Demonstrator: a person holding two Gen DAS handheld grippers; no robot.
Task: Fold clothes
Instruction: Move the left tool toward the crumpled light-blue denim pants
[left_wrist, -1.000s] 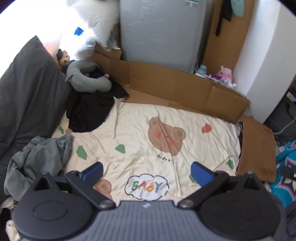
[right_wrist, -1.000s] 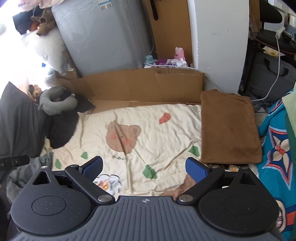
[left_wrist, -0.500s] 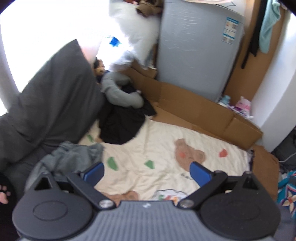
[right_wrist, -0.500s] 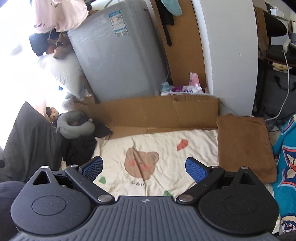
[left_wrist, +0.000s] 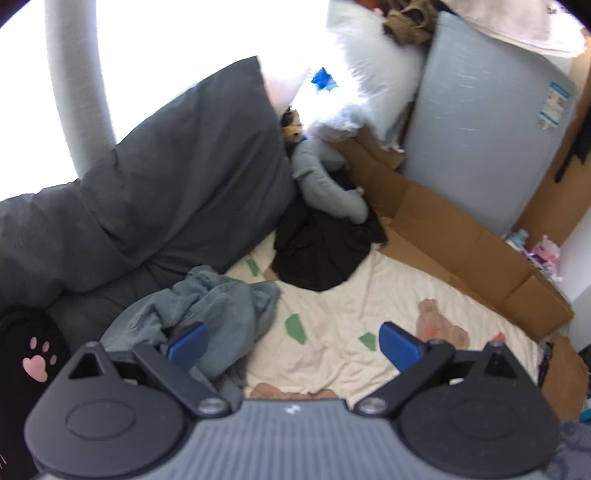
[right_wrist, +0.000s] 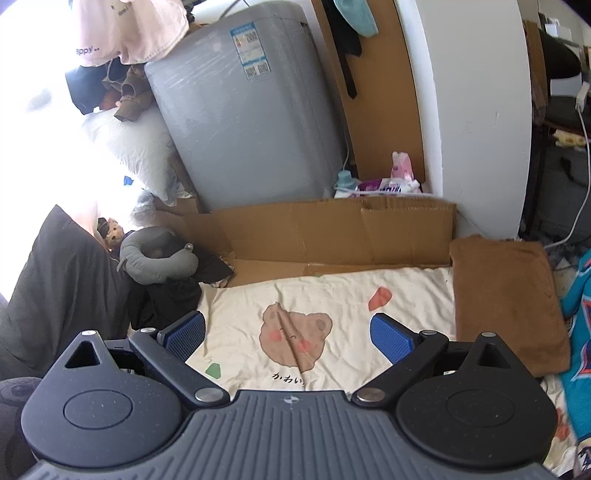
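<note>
Left wrist view: the left gripper (left_wrist: 291, 341) fills the lower frame, its jaws spread wide apart and holding nothing. Just beyond the left blue pad (left_wrist: 186, 341), at lower left of centre, a crumpled grey-green garment (left_wrist: 218, 306) lies heaped on the edge of the cream bear-print blanket (left_wrist: 332, 332). Farther up, at centre frame, a black garment (left_wrist: 317, 251) lies bunched on the blanket's far corner, with a grey neck pillow (left_wrist: 325, 188) touching its upper edge. A dark grey pillow (left_wrist: 177, 173) leans across the left of the frame.

Right wrist view: the right gripper (right_wrist: 288, 334) occupies the lower frame, jaws likewise set wide apart and empty, above the blanket's bear motif (right_wrist: 291, 336). A brown mat (right_wrist: 506, 295) lies beside the blanket at right. Beyond, flattened cardboard (right_wrist: 332, 229) stands along the blanket's far edge, backed by a grey appliance (right_wrist: 251, 122) at upper centre.
</note>
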